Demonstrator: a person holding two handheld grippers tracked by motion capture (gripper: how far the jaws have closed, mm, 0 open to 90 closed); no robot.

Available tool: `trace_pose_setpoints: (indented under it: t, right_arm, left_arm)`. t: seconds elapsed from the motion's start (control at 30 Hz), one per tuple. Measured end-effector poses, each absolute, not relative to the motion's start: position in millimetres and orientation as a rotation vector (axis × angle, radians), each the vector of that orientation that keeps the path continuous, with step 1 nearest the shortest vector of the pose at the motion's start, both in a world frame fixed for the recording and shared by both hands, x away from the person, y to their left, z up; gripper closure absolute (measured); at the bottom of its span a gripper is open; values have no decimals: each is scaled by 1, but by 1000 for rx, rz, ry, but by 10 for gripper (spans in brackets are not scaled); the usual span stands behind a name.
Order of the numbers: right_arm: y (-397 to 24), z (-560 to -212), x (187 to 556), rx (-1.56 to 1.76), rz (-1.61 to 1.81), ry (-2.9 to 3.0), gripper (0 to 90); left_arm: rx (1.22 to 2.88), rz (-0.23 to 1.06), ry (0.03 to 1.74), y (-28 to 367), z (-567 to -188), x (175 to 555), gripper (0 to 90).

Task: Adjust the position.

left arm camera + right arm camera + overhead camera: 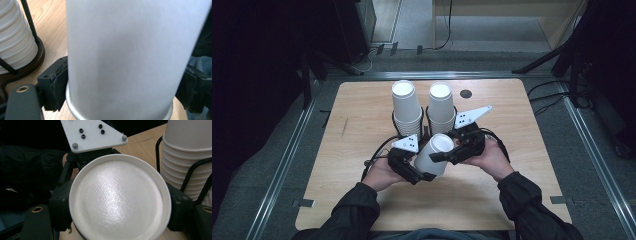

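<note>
We count two stacks of white paper cups [406, 107] in wire holders on the table [362, 150], one loose cup [434, 154] between both grippers, left gripper [414, 172] pinching its rim end, right gripper [447, 152] clamping its base, no writing readable.

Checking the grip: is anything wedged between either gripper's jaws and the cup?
Nothing visible. The left gripper has its jaws at the cup's rim end, the right gripper at its base end, jaws flanking the bare wall.
</note>
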State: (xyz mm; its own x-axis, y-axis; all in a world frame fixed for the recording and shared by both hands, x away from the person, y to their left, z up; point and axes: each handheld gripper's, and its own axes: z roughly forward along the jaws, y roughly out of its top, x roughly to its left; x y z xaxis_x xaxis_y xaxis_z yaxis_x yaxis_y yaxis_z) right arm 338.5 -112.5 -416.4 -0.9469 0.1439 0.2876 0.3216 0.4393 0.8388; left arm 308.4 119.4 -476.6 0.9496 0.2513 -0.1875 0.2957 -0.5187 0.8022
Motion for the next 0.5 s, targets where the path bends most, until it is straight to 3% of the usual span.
trace_pose_setpoints:
  t: [0.17,0.5]
  right_arm:
    - [-116,-410,339,-418,-1552,-2523,161]
    - [-130,-412,336,-393,-1496,-2605,160]
  left_arm:
    - [2131,-35,419,126,-470,311,180]
    - [2231,0,437,139,-459,311,187]
